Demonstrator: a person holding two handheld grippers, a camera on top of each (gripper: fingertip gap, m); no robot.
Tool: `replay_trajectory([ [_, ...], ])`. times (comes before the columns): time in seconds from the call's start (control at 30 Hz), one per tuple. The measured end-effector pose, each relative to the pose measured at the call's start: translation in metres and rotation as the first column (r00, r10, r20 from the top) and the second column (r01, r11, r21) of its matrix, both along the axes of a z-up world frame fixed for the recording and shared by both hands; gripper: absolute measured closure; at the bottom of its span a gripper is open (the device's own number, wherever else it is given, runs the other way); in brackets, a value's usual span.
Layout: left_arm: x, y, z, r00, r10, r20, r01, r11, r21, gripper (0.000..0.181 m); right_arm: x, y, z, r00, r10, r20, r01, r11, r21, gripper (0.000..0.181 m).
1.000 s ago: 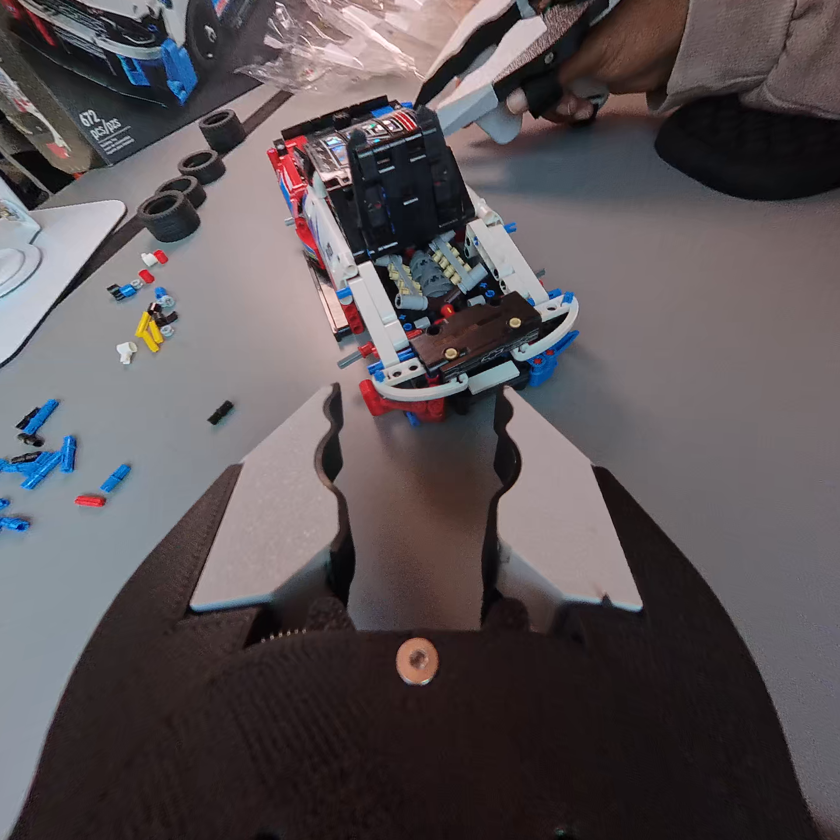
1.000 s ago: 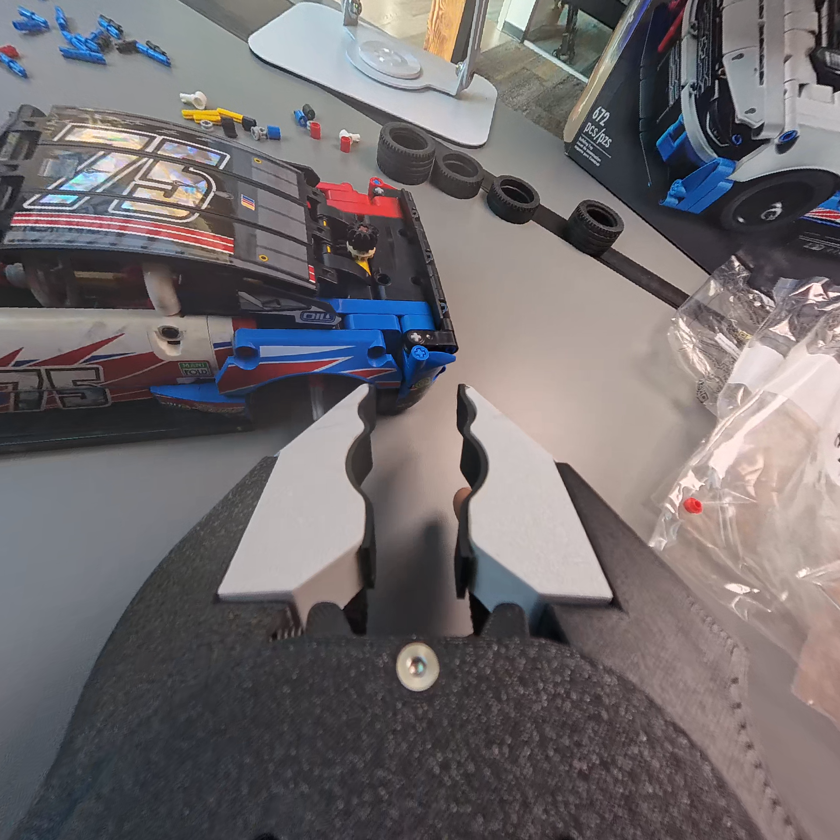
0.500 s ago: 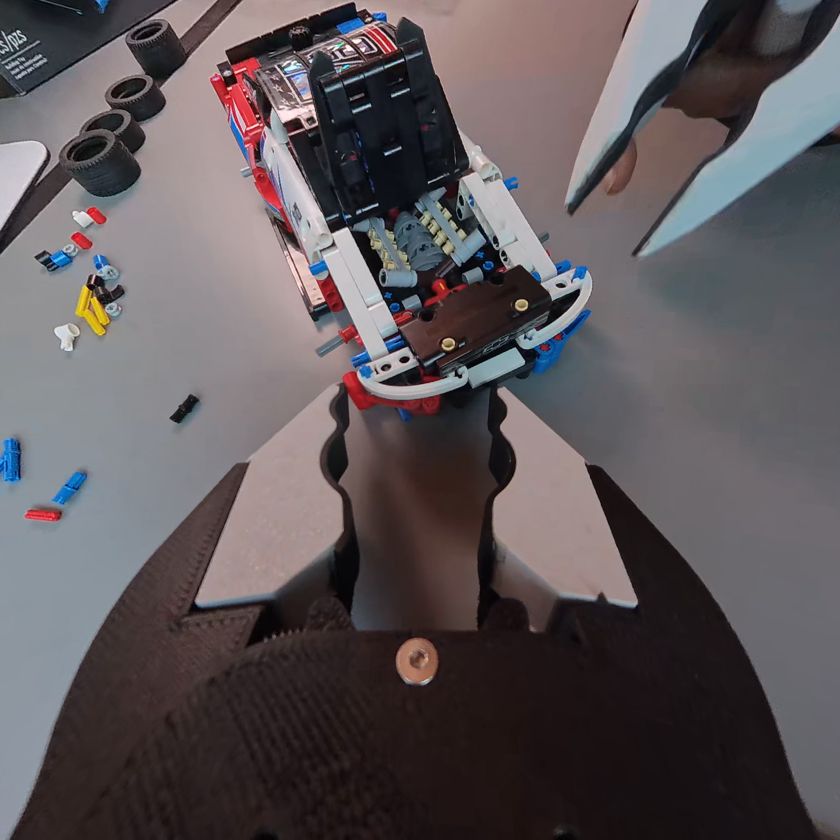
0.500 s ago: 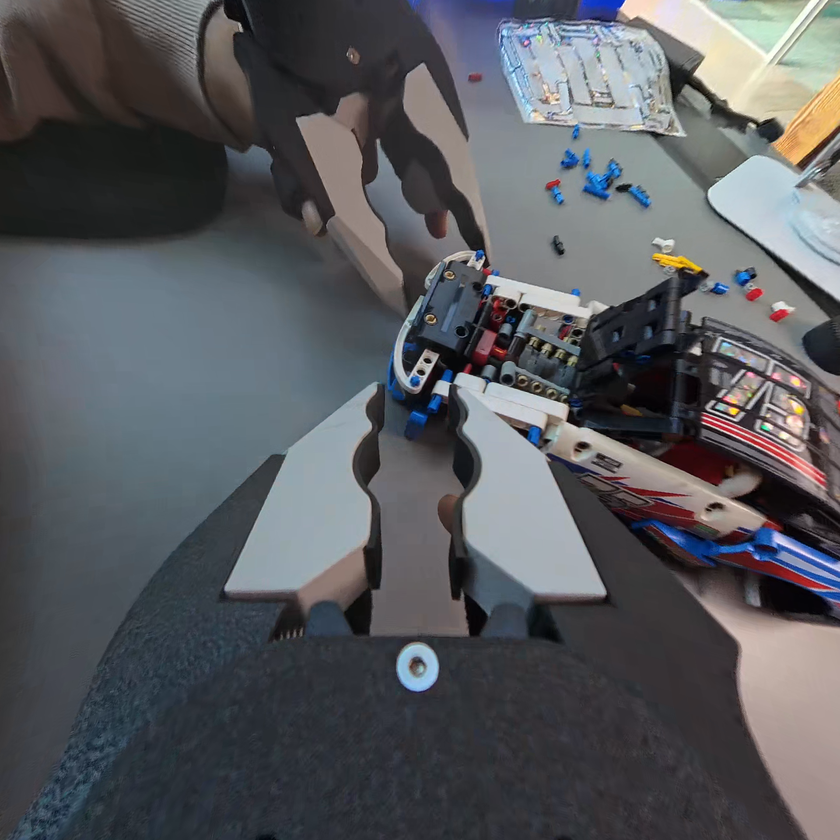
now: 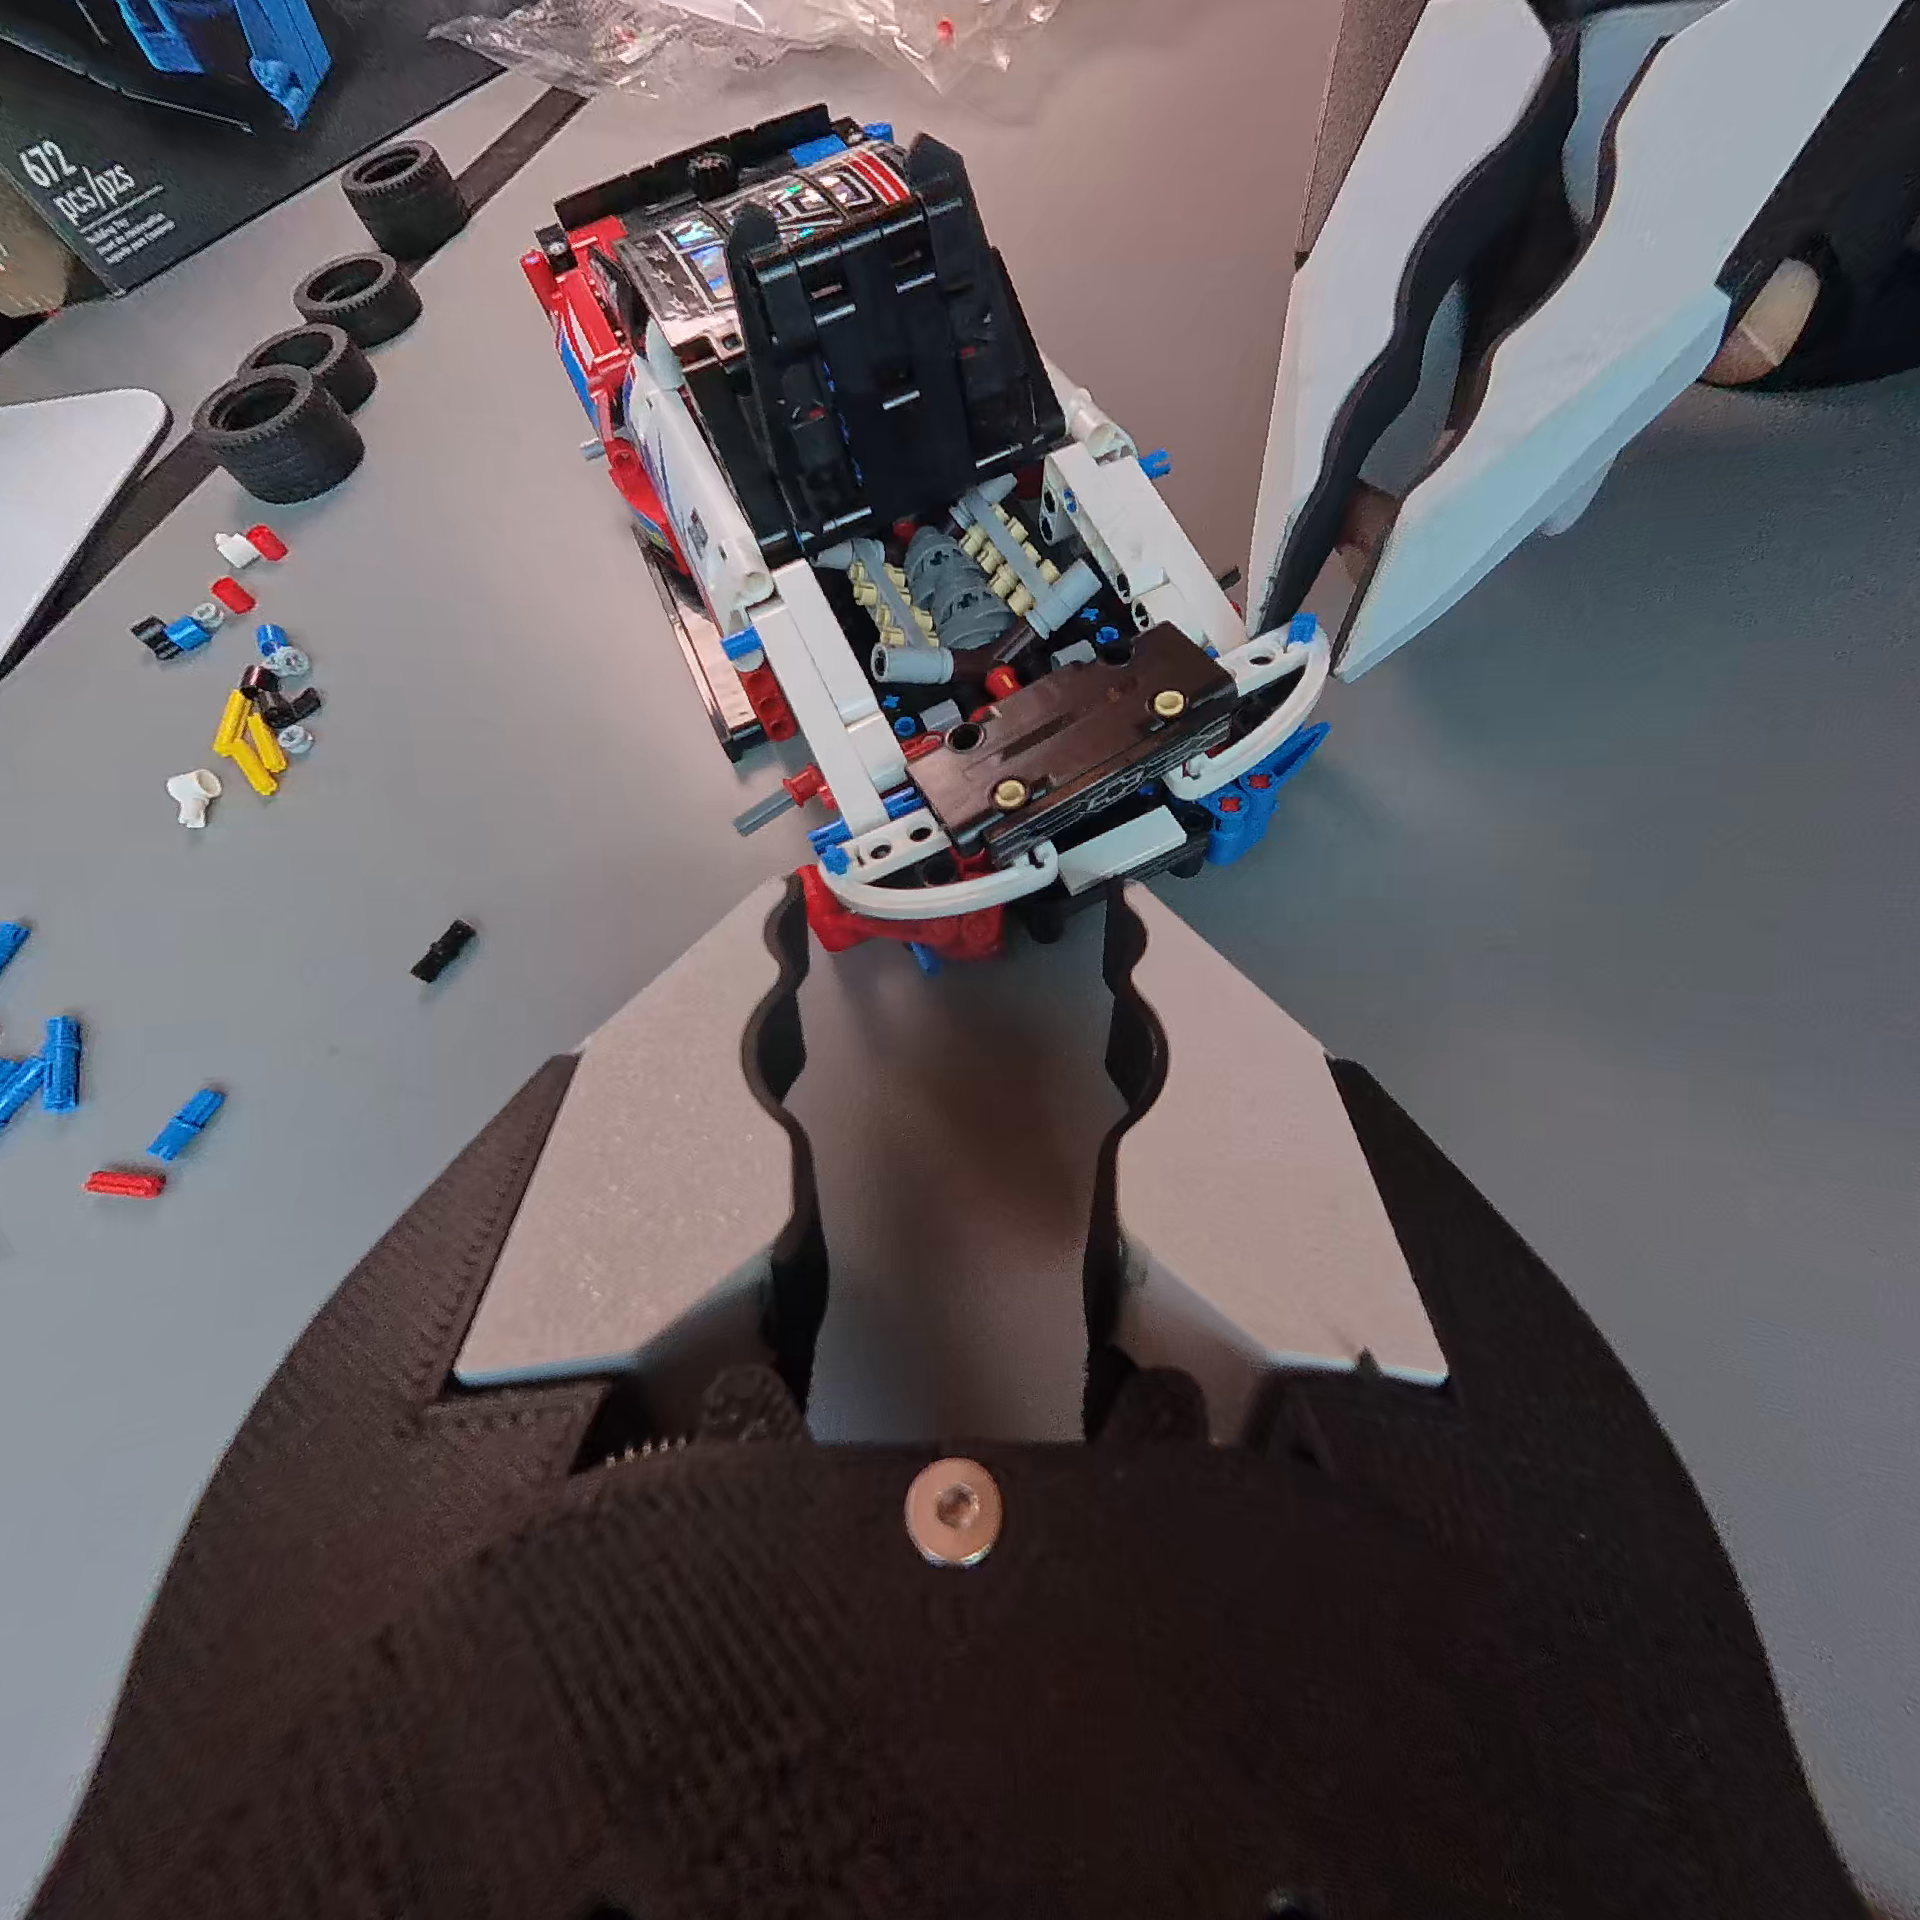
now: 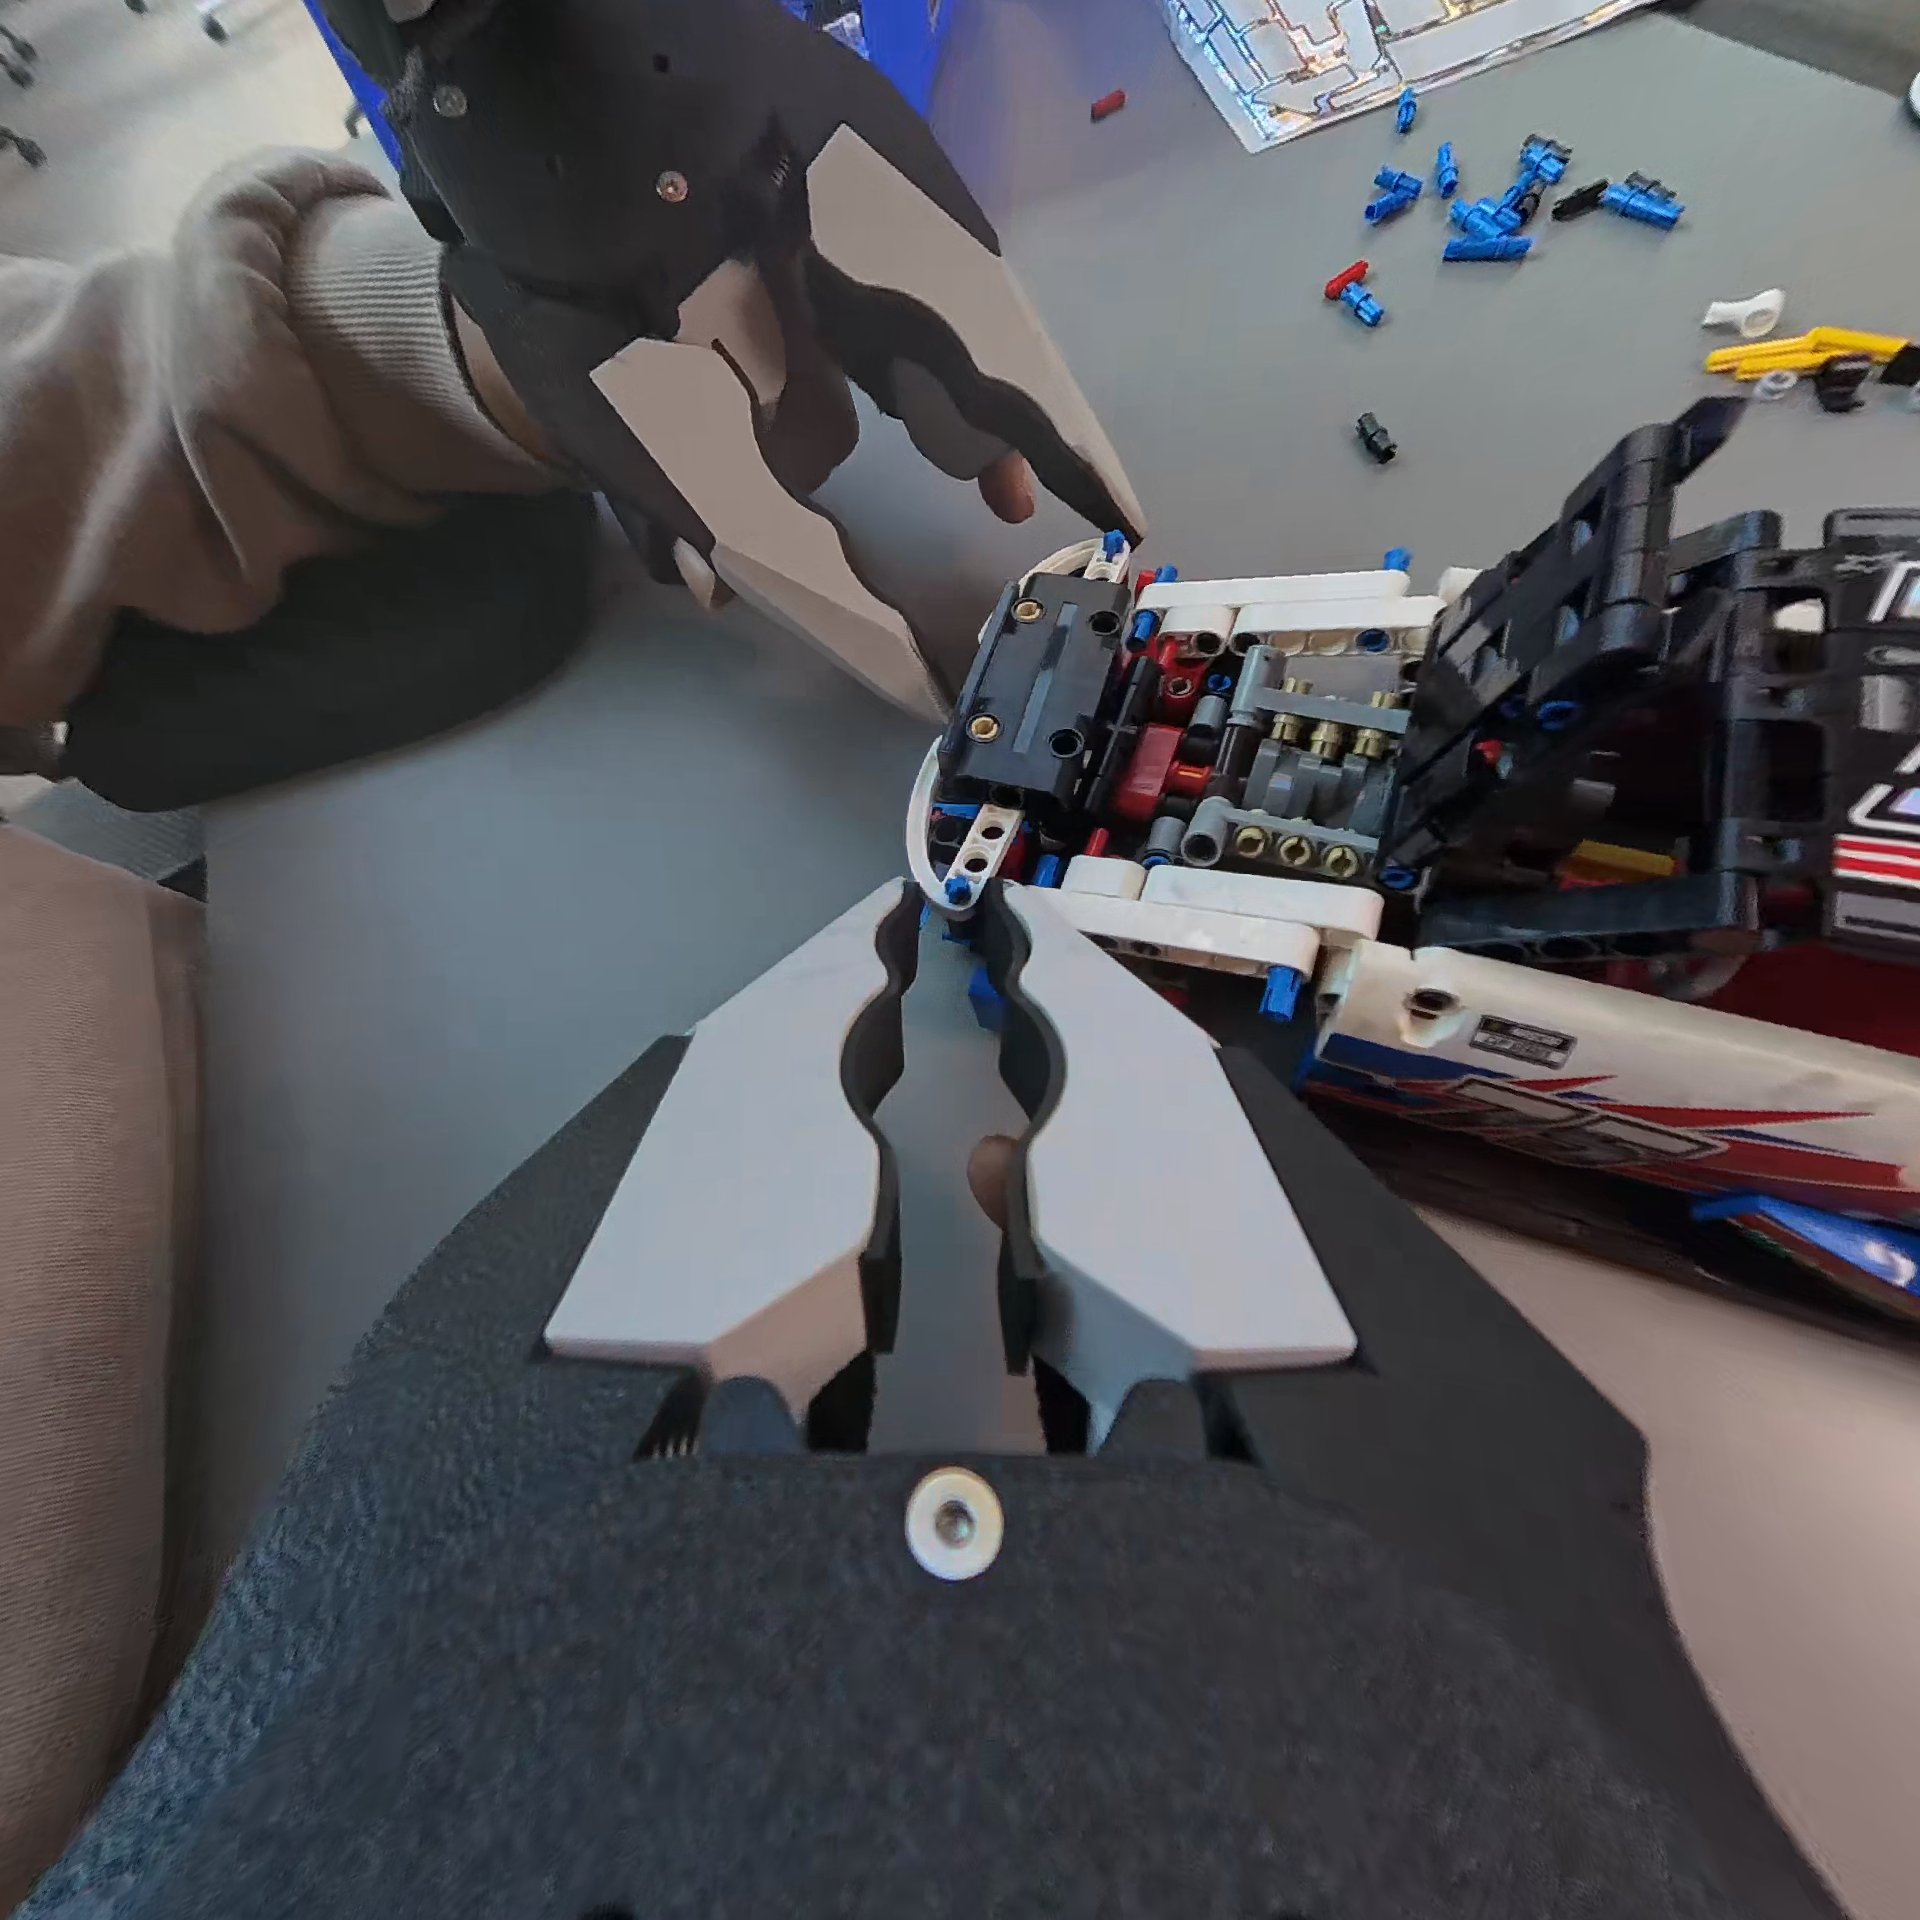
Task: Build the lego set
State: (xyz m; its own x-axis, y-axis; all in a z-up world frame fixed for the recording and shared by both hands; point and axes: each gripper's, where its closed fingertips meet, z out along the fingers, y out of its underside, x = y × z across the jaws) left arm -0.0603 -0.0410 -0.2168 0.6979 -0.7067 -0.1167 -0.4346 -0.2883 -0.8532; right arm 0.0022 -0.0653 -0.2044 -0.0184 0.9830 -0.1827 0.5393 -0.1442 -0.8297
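Note:
The lego car (image 5: 914, 499) stands on the grey table with its black hood raised and the engine showing. It also shows in the right wrist view (image 6: 1351, 779). My left gripper (image 5: 956, 904) is open, its tips just at the front bumper, one on each side of the nose. In the right wrist view the left gripper (image 6: 1029, 623) straddles the black front block. My right gripper (image 6: 954, 899) is nearly closed around the end of the white bumper arch (image 6: 961, 862) with its blue pin. In the left wrist view the right gripper (image 5: 1314, 649) is at that front corner.
Several black tyres (image 5: 281, 436) lie in a row at the left, by the set's box (image 5: 104, 156). Small loose pieces (image 5: 249, 717) and blue pins (image 6: 1486, 208) are scattered on the table. Plastic bags (image 5: 779, 42) lie beyond the car. A person's sleeve (image 6: 208, 364) is at the left.
My right gripper has swung from the car's rear to its front corner and narrowed around the bumper arch end. My left gripper stays open at the nose, slightly closer.

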Motion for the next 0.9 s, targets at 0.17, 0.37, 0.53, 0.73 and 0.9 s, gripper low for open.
replay_trajectory([
  [0.17, 0.0, -0.001, 0.002, 1.0, 0.003, 0.013, -0.003, 1.0, 0.006, 0.126, 0.001, -0.001, -0.001, 1.0, 0.016, 0.008, -0.016, 1.0, -0.004, 0.173],
  [0.37, 0.001, -0.003, 0.001, 1.0, -0.009, 0.002, 0.009, 1.0, 0.007, 0.126, 0.001, -0.001, -0.006, 0.997, 0.039, 0.072, -0.052, 0.98, 0.19, 0.173],
  [0.53, 0.002, -0.004, 0.0, 1.0, -0.014, -0.014, 0.014, 1.0, 0.009, 0.126, 0.002, -0.001, -0.007, 0.996, 0.038, 0.082, -0.056, 0.973, 0.224, 0.173],
  [0.73, 0.0, -0.003, 0.002, 1.0, 0.0, 0.003, -0.001, 1.0, 0.016, 0.126, 0.002, 0.0, -0.007, 0.996, 0.039, 0.077, -0.056, 0.97, 0.235, 0.173],
  [0.9, -0.004, 0.0, 0.012, 0.998, 0.036, 0.059, -0.039, 0.998, 0.047, 0.126, 0.001, 0.0, -0.007, 0.997, 0.036, 0.071, -0.052, 0.97, 0.236, 0.173],
])
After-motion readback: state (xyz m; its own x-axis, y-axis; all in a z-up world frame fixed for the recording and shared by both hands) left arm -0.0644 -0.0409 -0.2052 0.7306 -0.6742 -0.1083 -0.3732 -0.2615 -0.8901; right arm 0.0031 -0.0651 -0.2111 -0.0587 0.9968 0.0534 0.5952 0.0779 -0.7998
